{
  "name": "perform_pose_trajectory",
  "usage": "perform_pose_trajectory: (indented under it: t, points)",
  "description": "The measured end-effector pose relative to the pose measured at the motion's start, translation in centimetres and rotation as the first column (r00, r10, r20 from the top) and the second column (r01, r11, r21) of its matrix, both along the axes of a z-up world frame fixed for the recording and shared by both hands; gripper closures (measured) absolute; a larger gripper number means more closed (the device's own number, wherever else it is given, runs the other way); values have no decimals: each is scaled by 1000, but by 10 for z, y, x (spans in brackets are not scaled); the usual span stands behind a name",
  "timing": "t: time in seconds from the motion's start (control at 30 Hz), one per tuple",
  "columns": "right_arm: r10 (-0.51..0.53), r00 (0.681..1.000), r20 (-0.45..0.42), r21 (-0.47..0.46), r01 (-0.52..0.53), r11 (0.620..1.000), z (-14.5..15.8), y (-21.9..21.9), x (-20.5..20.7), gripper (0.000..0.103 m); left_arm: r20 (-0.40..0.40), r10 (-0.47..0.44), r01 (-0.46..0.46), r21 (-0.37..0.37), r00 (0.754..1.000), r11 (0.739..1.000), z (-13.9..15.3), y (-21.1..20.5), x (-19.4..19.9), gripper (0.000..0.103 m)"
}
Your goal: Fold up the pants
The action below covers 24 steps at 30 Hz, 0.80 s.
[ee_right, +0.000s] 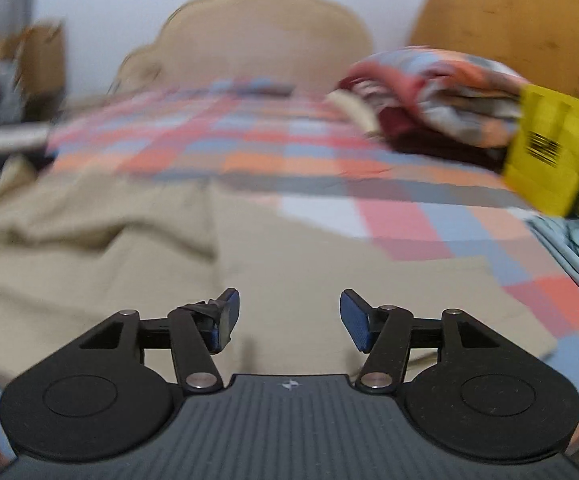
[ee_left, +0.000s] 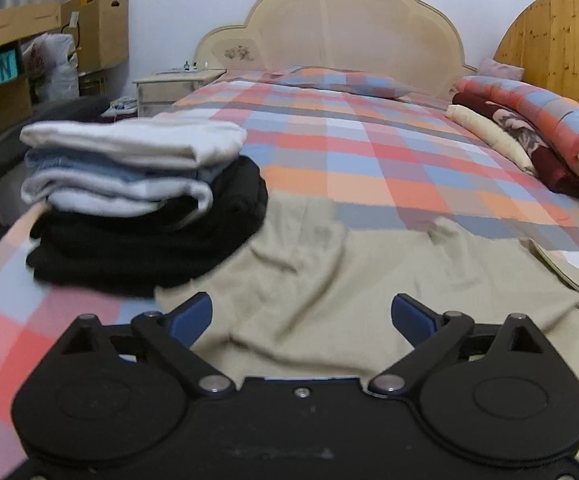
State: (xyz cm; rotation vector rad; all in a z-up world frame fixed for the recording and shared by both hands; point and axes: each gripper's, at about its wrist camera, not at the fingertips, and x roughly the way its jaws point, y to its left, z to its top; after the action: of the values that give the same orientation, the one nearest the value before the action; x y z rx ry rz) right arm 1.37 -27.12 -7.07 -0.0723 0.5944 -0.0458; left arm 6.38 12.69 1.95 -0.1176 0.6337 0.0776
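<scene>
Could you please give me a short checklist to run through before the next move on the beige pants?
1. Left tool open, nothing between its pads: ok.
2. Right tool open and empty: ok.
3. Beige fabric pants spread on the checked bedspread in front of both tools: ok.
4. Pants smooth: not ok, wrinkled near the left tool.
5. Stack of folded white, blue and black clothes clear of the pants: not ok, its black bottom layer meets or overlaps their edge.
6. Right-side hem position: cannot tell, view blurred.
</scene>
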Motion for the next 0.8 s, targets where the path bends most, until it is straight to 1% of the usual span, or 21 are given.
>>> perform_pose_trajectory:
  t: [0.1, 0.2, 0.3, 0.4, 0.47, 0.53, 0.6, 0.67, 0.7, 0.73, 0.77, 0.8]
  points:
    - [38, 997, -65, -70, -43, 997, -11, 11, 14, 9, -6, 13, -13, 15, 1000, 1000, 2, 12, 27, 4]
    - [32, 994, -105, -123, -45, 991, -14, 13, 18, 9, -31, 18, -18, 18, 999, 1000, -2, 21, 56, 4]
    - [37, 989, -145, -120, -55, 991, -14, 13, 23, 7, -48, 32, -31, 14, 998, 999, -9, 27, 77, 4]
    - [53, 985, -161, -136, -76, 988, -13, 16, 25, 7, -38, 36, -36, 16, 999, 999, -10, 31, 93, 4]
    - [71, 983, -171, -152, -97, 984, -13, 19, 26, 7, -28, 21, -20, 25, 999, 999, -9, 32, 103, 4]
    - [84, 981, -177, -154, -112, 982, -13, 22, 28, 6, -31, -5, 6, 43, 999, 999, -10, 30, 113, 4]
    - [103, 979, -174, -141, -129, 982, -12, 26, 29, 3, -42, -35, 38, 66, 998, 997, -14, 26, 122, 4]
    - [118, 977, -177, -147, -145, 978, -13, 29, 31, 2, -65, -49, 55, 92, 997, 994, -21, 21, 133, 4]
    - [125, 976, -180, -161, -155, 975, -16, 31, 33, 5, -73, -39, 47, 110, 997, 993, -25, 18, 139, 4]
    - [132, 974, -185, -180, -166, 969, -18, 31, 35, 9, -77, -30, 39, 131, 997, 991, -28, 16, 144, 7]
    - [131, 972, -196, -187, -169, 968, -19, 31, 38, 49, -78, -18, 30, 152, 997, 988, -31, 14, 148, 21]
    - [118, 968, -220, -193, -161, 968, -18, 29, 43, 103, -84, -4, 18, 172, 996, 985, -32, 12, 150, 32]
